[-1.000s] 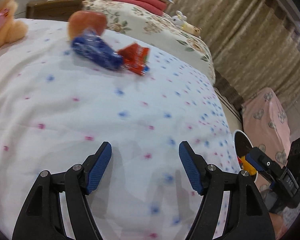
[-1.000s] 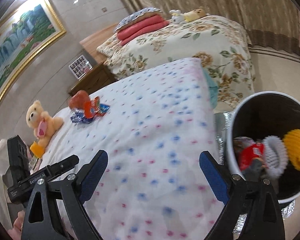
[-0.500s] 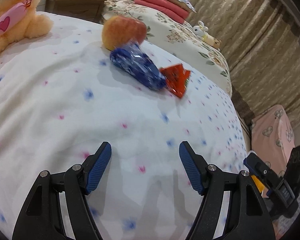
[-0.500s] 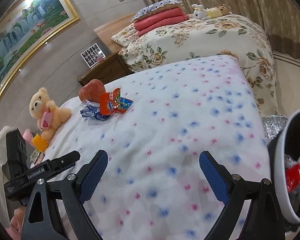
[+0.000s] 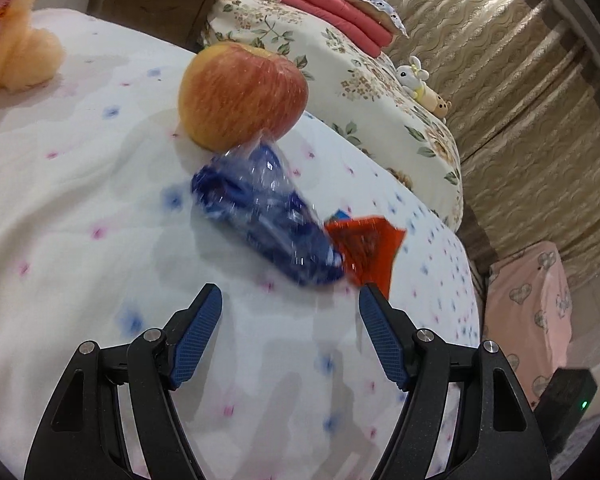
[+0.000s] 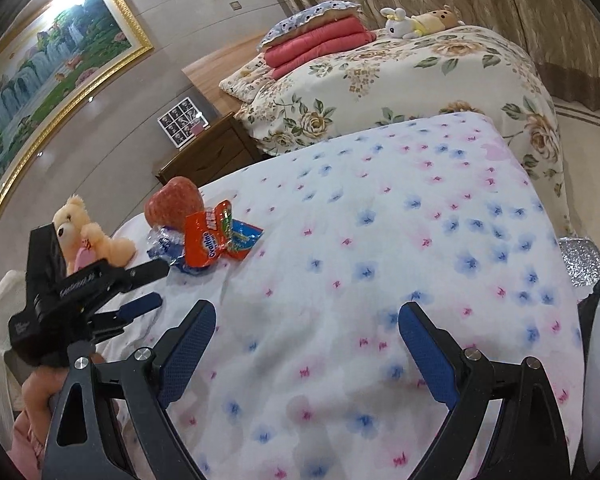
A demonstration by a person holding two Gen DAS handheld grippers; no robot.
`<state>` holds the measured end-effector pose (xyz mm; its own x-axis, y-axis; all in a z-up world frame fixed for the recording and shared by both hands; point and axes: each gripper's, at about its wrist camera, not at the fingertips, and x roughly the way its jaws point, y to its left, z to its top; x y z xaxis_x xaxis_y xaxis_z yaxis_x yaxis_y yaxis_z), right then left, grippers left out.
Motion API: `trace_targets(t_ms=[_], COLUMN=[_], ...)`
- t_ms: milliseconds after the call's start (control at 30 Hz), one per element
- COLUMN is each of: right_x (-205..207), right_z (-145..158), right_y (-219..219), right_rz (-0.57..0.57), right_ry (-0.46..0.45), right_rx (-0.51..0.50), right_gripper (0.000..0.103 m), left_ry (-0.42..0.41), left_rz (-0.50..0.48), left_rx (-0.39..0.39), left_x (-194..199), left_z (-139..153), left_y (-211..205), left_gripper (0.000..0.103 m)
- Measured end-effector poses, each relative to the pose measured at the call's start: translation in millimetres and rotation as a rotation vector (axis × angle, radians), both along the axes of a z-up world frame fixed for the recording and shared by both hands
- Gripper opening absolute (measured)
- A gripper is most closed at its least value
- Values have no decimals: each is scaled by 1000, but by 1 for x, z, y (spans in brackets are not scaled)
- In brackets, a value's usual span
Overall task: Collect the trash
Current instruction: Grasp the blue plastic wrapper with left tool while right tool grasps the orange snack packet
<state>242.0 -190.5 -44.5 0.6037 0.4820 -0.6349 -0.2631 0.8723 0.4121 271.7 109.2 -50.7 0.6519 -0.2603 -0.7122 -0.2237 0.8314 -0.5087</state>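
A crumpled blue wrapper (image 5: 266, 220) lies on the white flowered bedspread (image 5: 80, 208), with a red wrapper (image 5: 366, 250) touching its right end and an apple (image 5: 242, 94) just behind it. My left gripper (image 5: 290, 300) is open and empty, just short of the blue wrapper. In the right wrist view the red wrapper (image 6: 212, 236), blue wrapper (image 6: 166, 246) and apple (image 6: 174, 204) sit at the left, with the left gripper (image 6: 156, 286) beside them. My right gripper (image 6: 306, 316) is open and empty over the bedspread. The trash bin (image 6: 598, 344) rim shows at the right edge.
A plush bear (image 6: 86, 232) sits on the bed left of the trash, also in the left wrist view (image 5: 20, 48). A second bed with a floral quilt (image 6: 412, 76) and a wooden nightstand (image 6: 208, 152) stand behind. A pink heart-patterned cloth (image 5: 540, 300) lies right of the bed.
My left gripper has moved forward toward the wrappers and apple, which now loom close. My right gripper has swung left, so the bin has slid almost out of view.
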Motion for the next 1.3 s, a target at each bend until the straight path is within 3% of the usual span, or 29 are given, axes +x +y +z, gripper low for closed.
trace_targets(t_ms=[267,300,333,433,633,833,967,1000,1033,1100,1133,1167,1233,1300], right_x=[9,10,10,13,20,33,46,49,53,58,61,64,71,70], right_z=[-4,-4,-3,-2,1,1,-2,-2,-2,-2,-3,-4,-9,-11], right_y=[-2,0,3,14,48,87,102,104,105,108,109,110,108,101], right_rz=[-57,-60,-61,-48,3,75,99,102,105,108,110,113,119,114], right_ry=[21,21,20,17,9,-15,-12,-11,-13,-19,-20,-15,18,29], right_rx=[12,2,-6,-32,-42,-68,-110,-115,-122,-139,-150,-156,-154,-126], right_gripper=[93,93,93,93,93,93,92,92,90,82,69,51,27,25], left_ry=[-44,-54,-56,-53,-40,86,98,97,92,74,66,58,49,28], left_rz=[-31,-42,-54,-127,-276,-514,-512,-498,-462,-413,-380,-347,-295,-223], left_rx=[23,40,46,4,-31,42,73,76,90,112,127,140,154,172], left_x=[28,29,29,27,-4,-25,-31,-33,-36,-43,-47,-51,-54,-60], left_z=[-2,-3,-4,-7,5,2,5,5,6,6,6,6,5,4], left_y=[4,3,3,6,25,27,23,21,18,13,10,6,1,-3], left_gripper=[71,62,45,39,37,37,41,48,58,67,71,72,75,75])
